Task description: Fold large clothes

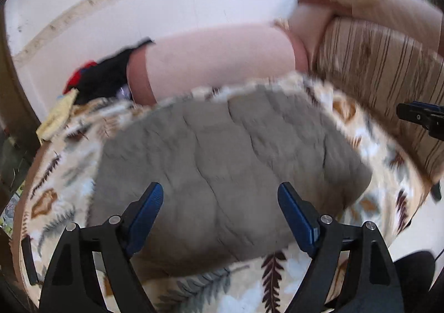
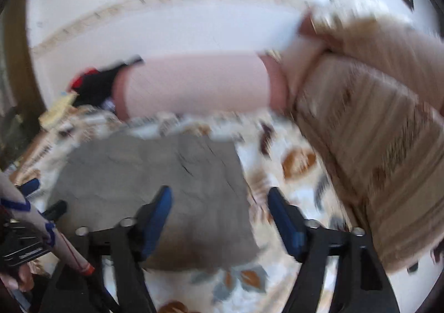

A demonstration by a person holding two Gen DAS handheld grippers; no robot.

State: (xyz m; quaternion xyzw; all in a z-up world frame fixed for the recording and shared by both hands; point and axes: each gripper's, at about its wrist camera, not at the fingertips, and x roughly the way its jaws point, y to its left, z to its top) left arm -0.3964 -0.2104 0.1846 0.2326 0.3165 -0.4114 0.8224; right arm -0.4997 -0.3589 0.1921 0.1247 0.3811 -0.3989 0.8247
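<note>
The folded grey garment lay flat in the middle of the leaf-patterned bedspread, a pink bolster along the far edge. The left gripper and right gripper hung above it, jaws spread and empty.

Bright daylight — motion blur, fisheye-warped edges

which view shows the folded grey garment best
The left wrist view: the folded grey fabric garment fills the middle, fairly sharp, creases visible, on the leaf-patterned bedspread. The right wrist view shows the garment smaller and motion-blurred, its near edge behind the right gripper.
</note>
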